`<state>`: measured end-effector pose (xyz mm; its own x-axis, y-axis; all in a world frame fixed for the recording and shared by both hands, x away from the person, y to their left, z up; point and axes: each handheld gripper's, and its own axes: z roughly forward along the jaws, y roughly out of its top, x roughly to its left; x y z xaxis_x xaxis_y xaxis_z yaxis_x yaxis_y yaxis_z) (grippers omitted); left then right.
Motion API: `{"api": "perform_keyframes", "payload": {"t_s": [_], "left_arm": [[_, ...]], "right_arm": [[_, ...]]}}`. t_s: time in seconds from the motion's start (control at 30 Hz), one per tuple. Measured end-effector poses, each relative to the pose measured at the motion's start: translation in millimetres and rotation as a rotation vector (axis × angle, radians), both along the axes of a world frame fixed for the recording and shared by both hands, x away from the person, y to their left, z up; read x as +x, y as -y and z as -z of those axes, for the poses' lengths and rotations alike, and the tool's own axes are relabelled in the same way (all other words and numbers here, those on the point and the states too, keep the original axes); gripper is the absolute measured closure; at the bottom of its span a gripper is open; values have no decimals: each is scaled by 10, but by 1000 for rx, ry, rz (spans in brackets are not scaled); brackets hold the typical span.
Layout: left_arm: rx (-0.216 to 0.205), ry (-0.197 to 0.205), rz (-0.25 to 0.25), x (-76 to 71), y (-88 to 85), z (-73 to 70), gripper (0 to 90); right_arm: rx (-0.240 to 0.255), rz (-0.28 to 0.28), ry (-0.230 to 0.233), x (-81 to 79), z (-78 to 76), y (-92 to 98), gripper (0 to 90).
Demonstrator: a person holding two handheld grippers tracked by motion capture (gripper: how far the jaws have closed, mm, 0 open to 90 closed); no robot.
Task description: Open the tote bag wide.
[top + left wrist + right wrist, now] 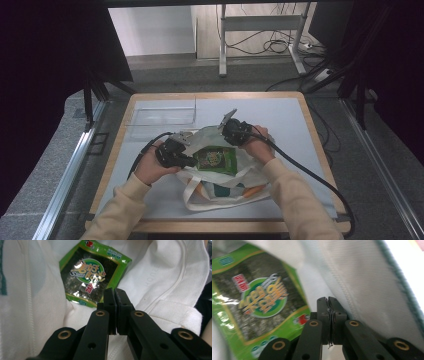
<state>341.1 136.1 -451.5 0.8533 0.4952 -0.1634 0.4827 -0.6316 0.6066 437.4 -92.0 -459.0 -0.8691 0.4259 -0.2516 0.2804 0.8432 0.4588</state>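
A white tote bag [250,175] lies on the table toward its front edge, its mouth facing away from the person. A green seaweed snack packet [216,158] rests in that mouth. My left gripper [189,161] is at the bag's left rim, shut, its tips just short of the packet's corner [92,277] and over white cloth [162,277]; nothing shows between its pads [110,297]. My right gripper [227,142] is at the bag's far right rim, shut, between the packet [259,302] and the bag wall [367,285]. A thin grey strip sits pinched between its pads [323,307]; I cannot tell what it belongs to.
A clear plastic tray [162,116] stands at the back left of the grey mat [280,120]. Black cables [300,167] trail from both grippers across the table. The bag's handles [200,197] loop toward the front edge.
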Motion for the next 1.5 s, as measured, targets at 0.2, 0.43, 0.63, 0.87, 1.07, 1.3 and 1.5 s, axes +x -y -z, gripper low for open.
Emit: {"api": "perform_keyframes", "payload": {"t_s": [0.2,0.43,0.63,0.87,1.07,1.3,1.5], "left_arm": [[1,-9,10,6,-14,32,895],[-9,-19,6,5,-3,63,895],[-12,-19,6,15,-21,55,890],[-23,-22,3,21,-29,50,888],[-34,-25,-1,34,-51,55,890],[-26,-31,4,36,-68,66,891],[-19,-45,17,16,-51,89,892]], "right_arm": [[27,57,0,166,30,38,887],[26,78,5,210,61,6,886],[66,13,-40,32,-19,-53,883],[117,-111,-62,-201,-140,-285,883],[114,-193,-95,-232,-116,-584,883],[49,-209,-63,-111,10,-922,872],[46,-157,-74,97,59,-882,889]]}}
